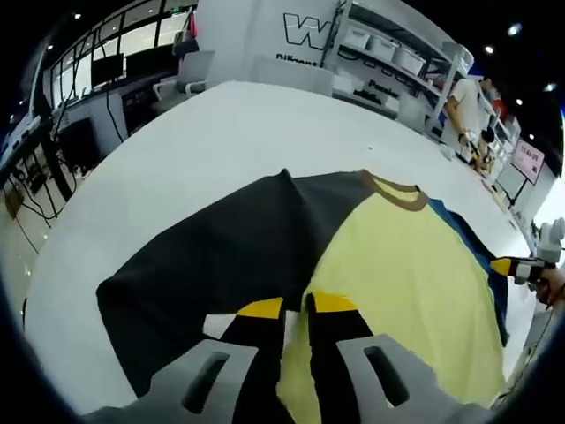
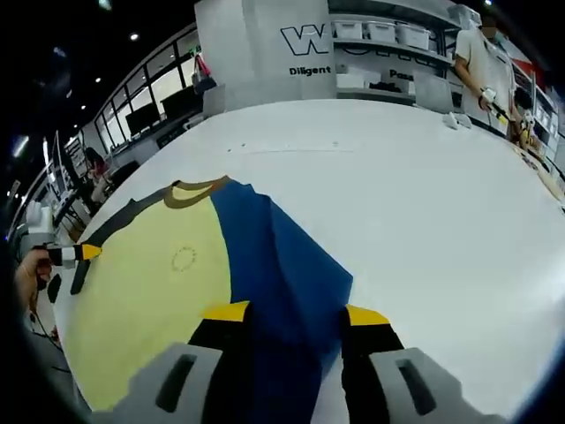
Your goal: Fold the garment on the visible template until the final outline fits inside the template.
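The garment [image 1: 388,265], a T-shirt with a yellow body, brown collar, one dark grey sleeve and one blue sleeve, lies spread on the white desk [image 1: 221,141]. In the left gripper view it fills the lower centre and right of the frame, grey sleeve [image 1: 221,256] reaching left. The left gripper [image 1: 296,309] sits at the bottom centre, its yellow-tipped jaws nearly together over the seam between grey and yellow; whether they pinch cloth I cannot tell. In the right gripper view the blue sleeve [image 2: 282,265] runs down the middle of the frame, and the right gripper [image 2: 296,314] stands with jaws parted, the blue cloth between them. At the left edge a hand [image 2: 26,274] holds the other gripper
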A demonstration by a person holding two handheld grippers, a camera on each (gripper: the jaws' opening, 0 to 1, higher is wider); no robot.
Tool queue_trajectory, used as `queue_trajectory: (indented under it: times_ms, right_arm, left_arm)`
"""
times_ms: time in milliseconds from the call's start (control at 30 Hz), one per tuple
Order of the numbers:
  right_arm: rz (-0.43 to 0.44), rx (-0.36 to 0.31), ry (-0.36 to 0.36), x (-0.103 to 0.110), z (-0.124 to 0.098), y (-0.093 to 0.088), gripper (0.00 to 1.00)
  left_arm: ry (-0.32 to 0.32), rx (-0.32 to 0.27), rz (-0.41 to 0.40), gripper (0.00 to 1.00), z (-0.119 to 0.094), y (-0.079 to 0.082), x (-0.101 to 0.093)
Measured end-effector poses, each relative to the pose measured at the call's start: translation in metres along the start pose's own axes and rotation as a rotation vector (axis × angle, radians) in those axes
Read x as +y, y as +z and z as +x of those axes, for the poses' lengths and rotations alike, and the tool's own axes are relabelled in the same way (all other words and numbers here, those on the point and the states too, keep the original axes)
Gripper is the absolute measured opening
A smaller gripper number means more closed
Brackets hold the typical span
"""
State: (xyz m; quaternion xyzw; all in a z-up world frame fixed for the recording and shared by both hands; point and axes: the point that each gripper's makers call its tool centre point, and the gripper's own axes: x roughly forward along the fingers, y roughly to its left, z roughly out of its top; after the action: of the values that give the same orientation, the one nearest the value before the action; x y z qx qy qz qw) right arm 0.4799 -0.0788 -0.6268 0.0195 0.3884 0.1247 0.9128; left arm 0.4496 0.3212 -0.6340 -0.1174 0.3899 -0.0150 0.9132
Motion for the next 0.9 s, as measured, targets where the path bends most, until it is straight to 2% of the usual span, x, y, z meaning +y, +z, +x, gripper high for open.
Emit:
queue_trajectory:
  times_ms: [133,200,500,533,567,600,767,900]
  right_arm:
    - [-0.002,0.009,0.000,-0.001,0.004,-0.003,0.14]
    - [-0.011,0.011,-0.013,-0.003,0.004,-0.003,0.00]
    - [-0.032,-0.009,-0.051,-0.015,0.006,0.001,0.00]
    - [-0.035,-0.007,-0.053,-0.016,0.007,0.001,0.00]
    - [-0.030,-0.010,-0.054,-0.017,0.008,0.003,0.00]
    - [-0.041,-0.011,-0.056,-0.017,0.009,0.005,0.00]
    - [-0.049,-0.030,-0.082,-0.021,0.008,0.013,0.00]
    - [-0.040,-0.029,-0.088,-0.022,0.006,0.016,0.00]
  left_arm:
    - [0.017,-0.016,0.027,0.05,0.000,0.004,-0.003]
    - [-0.010,-0.011,0.024,0.05,0.001,0.003,-0.008]
    - [0.017,-0.022,0.034,0.05,-0.001,0.004,-0.003]
    - [0.038,-0.027,0.033,0.05,-0.002,0.005,0.000]
    - [0.086,-0.036,0.076,0.05,-0.002,0.009,0.016]
    - [0.067,-0.026,0.040,0.05,-0.001,0.009,0.019]
    - [0.075,-0.039,0.062,0.05,-0.003,0.012,0.019]
    - [0.079,-0.029,0.046,0.05,0.001,0.010,0.026]
